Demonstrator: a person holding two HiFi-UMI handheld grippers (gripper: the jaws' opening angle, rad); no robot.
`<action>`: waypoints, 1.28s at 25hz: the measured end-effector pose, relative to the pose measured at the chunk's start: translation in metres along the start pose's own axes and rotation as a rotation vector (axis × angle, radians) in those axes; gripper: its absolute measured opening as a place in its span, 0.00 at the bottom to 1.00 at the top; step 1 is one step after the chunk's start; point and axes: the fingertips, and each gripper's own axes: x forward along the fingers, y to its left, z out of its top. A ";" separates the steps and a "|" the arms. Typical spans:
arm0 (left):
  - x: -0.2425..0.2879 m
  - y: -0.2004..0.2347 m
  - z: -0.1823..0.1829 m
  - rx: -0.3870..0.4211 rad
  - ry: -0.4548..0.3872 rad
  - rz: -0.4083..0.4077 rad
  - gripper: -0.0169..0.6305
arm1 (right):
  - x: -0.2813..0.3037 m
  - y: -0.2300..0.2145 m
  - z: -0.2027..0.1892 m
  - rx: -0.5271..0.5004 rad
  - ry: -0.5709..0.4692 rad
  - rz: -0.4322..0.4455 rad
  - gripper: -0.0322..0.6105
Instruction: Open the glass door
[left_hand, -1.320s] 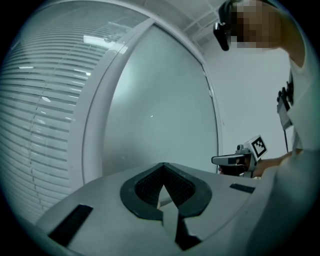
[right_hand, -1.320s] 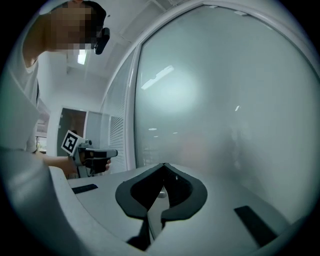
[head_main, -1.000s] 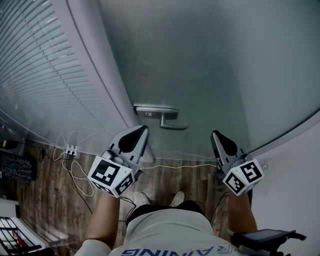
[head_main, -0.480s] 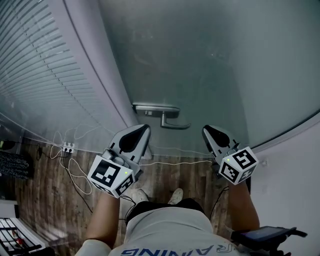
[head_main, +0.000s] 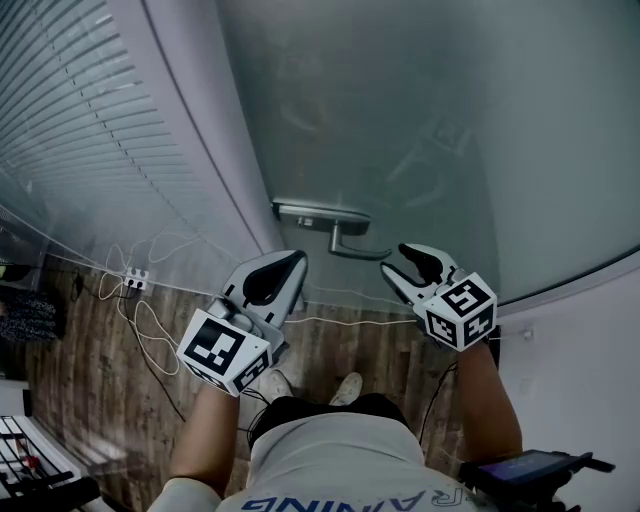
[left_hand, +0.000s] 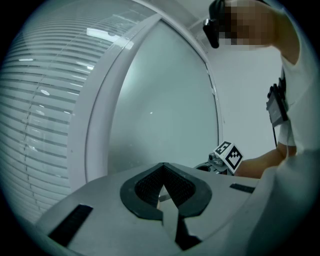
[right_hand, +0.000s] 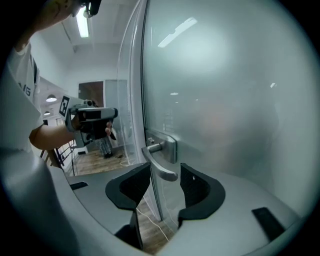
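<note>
The glass door (head_main: 400, 120) looks unopened: your right tongs (head_main: 396, 262), jaws just spread wide, frame the free end of the handle (head_main: 345, 243) ungripped, your left tongs (head_main: 290, 262) shut and empty left of it; gripping, pressing, pulling remain.

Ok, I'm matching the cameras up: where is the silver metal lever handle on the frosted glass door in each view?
Head view: silver metal lever handle, centre, just left of the right gripper.
Left gripper view: not clearly visible.
Right gripper view: lower centre, facing the gap of the jaws, which have just opened, empty.
Shared landmark: frosted glass door.
</note>
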 end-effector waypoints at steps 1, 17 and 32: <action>0.000 0.001 -0.001 -0.002 0.002 0.001 0.02 | 0.004 -0.001 -0.004 -0.015 0.024 0.000 0.32; 0.001 0.001 -0.007 -0.007 0.013 -0.020 0.02 | 0.019 -0.005 -0.019 -0.074 0.088 -0.031 0.25; 0.007 0.003 -0.003 -0.016 0.014 -0.021 0.02 | 0.036 -0.021 -0.023 0.007 0.075 -0.034 0.25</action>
